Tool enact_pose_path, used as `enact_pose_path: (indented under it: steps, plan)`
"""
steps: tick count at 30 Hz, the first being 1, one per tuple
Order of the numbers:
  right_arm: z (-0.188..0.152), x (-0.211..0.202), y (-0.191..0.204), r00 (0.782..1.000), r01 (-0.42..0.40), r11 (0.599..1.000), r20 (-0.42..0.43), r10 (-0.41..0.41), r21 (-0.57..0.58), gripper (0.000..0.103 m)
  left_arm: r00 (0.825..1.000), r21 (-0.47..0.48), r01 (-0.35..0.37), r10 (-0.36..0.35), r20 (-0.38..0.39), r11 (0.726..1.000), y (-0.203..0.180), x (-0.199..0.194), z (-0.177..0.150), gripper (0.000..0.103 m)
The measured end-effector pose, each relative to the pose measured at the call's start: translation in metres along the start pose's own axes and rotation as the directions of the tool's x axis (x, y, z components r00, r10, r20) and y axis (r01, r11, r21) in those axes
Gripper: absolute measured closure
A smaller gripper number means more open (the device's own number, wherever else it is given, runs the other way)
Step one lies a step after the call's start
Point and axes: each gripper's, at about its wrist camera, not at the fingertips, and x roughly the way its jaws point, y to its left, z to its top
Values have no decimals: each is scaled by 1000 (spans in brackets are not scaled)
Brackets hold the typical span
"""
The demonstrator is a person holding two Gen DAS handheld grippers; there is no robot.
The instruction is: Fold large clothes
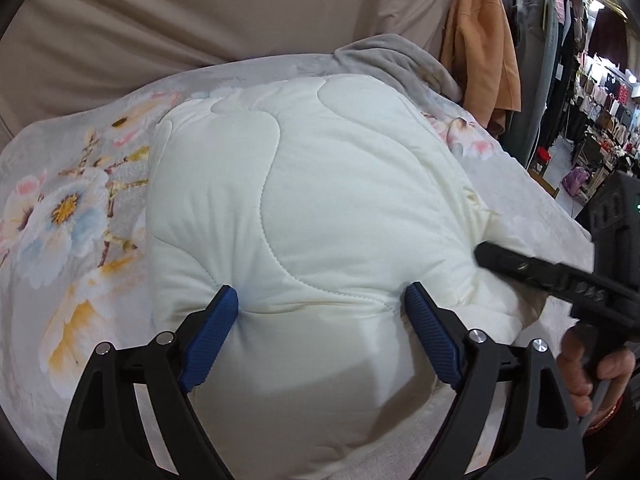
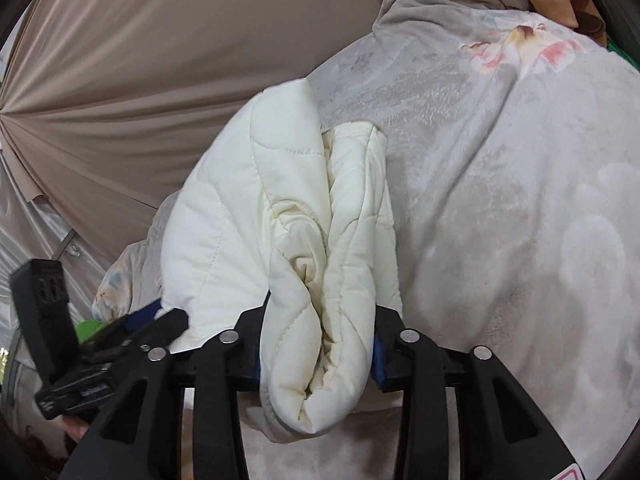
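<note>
A flowered bedspread (image 1: 72,208) carries the folded white quilt (image 1: 320,208) (cream, stitched), near its front edge. The left gripper (image 1: 320,300) straddles the fold wide, pads pressing its sides. The right gripper (image 2: 318,352) pinches the bunched end.

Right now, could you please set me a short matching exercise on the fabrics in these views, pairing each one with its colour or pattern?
Things:
1. quilted garment
2. bed cover
3. hanging coat
4. gripper pads

Descriptions:
A. blue, ribbed
B. orange-tan
C. cream white, stitched in curved lines
D. pale grey with printed flowers

Pairs: 1-C, 2-D, 3-B, 4-A
</note>
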Motion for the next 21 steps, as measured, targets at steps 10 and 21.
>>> enact_pose_path:
  steps: [10, 21]
  plan:
    - [58, -20, 82, 987, 83, 968, 153, -47, -239, 67, 1000, -5, -11, 11, -3, 1000, -2, -4, 3, 16]
    - [72, 98, 62, 978, 156, 946, -88, -188, -286, 102, 1000, 6, -9, 9, -3, 1000, -4, -1, 5, 15]
